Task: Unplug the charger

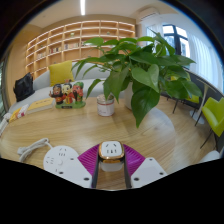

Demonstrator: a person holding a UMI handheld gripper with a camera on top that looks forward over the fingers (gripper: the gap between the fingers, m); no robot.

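Observation:
A small white charger (111, 151) with an orange-gold rim sits between my gripper's (111, 162) magenta pads (90, 158). Both pads press on its sides, so the gripper is shut on it. The charger's top face, with socket-like slots, faces the camera. A white power strip (60, 157) lies on the wooden table (150, 135) just left of the fingers, with its white cable (33, 148) curling away to the left. The charger is apart from the strip and to its right. What is under the charger is hidden.
A large green plant in a white pot (105, 105) stands on the table beyond the fingers. Small items (68, 95) sit at the far left of the table. Yellow chairs (214, 115) and a wall of bookshelves (75, 40) lie beyond.

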